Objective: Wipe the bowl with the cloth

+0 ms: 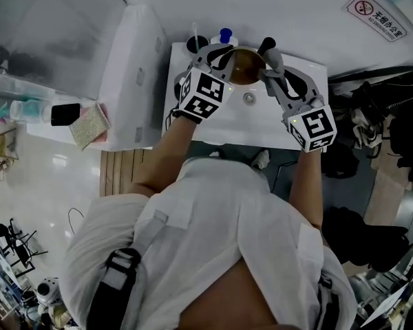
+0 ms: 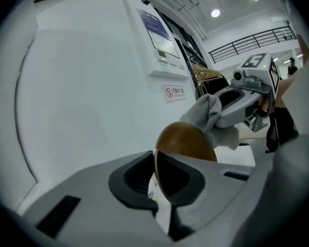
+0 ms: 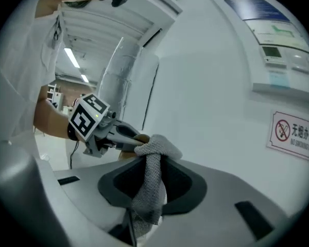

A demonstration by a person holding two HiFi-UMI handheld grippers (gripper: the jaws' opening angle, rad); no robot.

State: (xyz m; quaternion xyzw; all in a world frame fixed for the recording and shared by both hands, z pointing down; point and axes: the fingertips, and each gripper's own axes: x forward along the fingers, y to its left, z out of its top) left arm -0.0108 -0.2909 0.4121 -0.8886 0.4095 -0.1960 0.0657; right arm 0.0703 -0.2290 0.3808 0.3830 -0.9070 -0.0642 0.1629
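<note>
The biggest thing I see is the plain white wall (image 2: pixel 82 96), filling most of both gripper views. Next, in the head view, comes the person's white shirt (image 1: pixel 213 239), with both bare forearms reaching forward over a white rectangular washbasin (image 1: pixel 261 126) set against that wall.

The left gripper (image 2: pixel 164 189) is clamped tight on the rim of a round brown bowl (image 2: pixel 188 140). Its own view shows the thin edge pinched between the two dark pads, with the bowl standing on edge and its curved body rising past the jaws. From above, the bowl (image 1: pixel 244 66) hangs over the back of the basin, between the two grippers, clear of the basin floor.

The right gripper (image 3: pixel 144 212) has its jaws closed on a grey knitted cloth (image 3: pixel 152 179). The fabric runs up between the pads and bunches into a knot at the tips. Seen from the left gripper view, that bunched cloth (image 2: pixel 211 115) lies against the bowl's upper edge, right where the right gripper (image 2: pixel 242 102) comes in from the side. The left gripper's marker cube faces me in the right gripper view.

Smaller things: a blue-capped bottle (image 1: pixel 225 35) stands at the basin's back edge just behind the bowl, a red-and-white no-smoking sign (image 3: pixel 296 130) hangs on the wall, and a round metal drain (image 1: pixel 248 97) sits in the basin below the bowl.
</note>
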